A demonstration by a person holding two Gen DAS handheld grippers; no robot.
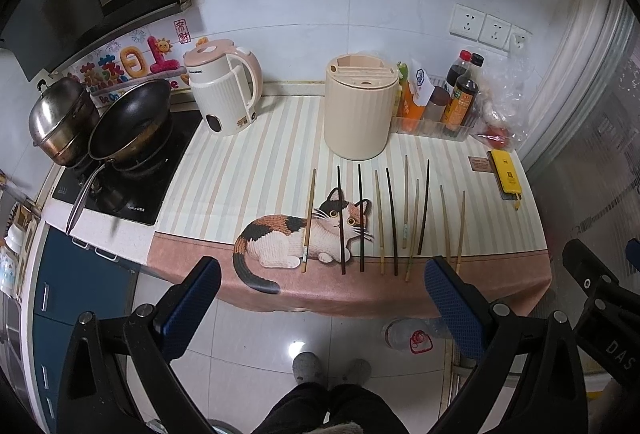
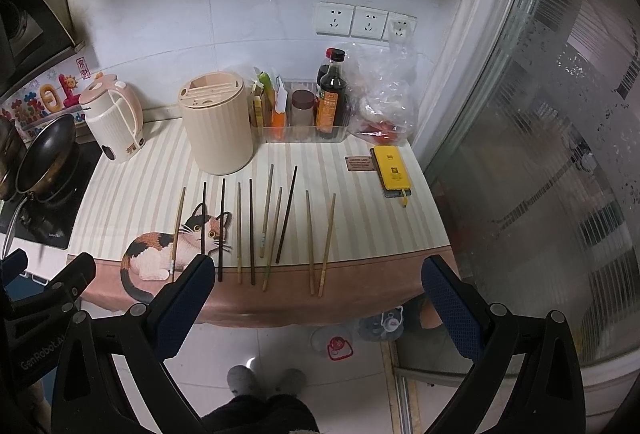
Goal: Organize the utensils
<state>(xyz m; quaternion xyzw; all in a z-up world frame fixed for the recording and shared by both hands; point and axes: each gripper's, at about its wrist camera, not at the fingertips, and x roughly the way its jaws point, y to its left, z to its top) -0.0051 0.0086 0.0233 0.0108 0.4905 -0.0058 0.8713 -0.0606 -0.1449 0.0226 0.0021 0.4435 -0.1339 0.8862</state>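
Note:
Several chopsticks (image 1: 380,222) (image 2: 252,230), some dark and some pale wood, lie side by side on the striped cat-print mat (image 1: 248,170) (image 2: 136,186). Behind them stands a cream cylindrical utensil holder (image 1: 360,110) (image 2: 216,122) with slots in its lid. My left gripper (image 1: 324,282) hangs open in front of the counter's near edge, empty. My right gripper (image 2: 320,282) is open too, level with the near tips of the chopsticks and holding nothing. The right gripper's body shows at the right edge of the left wrist view.
A pink-and-white kettle (image 1: 224,90) (image 2: 114,122) stands left of the holder. A wok (image 1: 132,122) and steel pot (image 1: 60,118) sit on the hob at left. A clear tray of sauce bottles (image 1: 444,106) (image 2: 316,106), a plastic bag and a yellow phone (image 1: 506,174) (image 2: 394,170) are at right. Plastic bottles lie on the floor.

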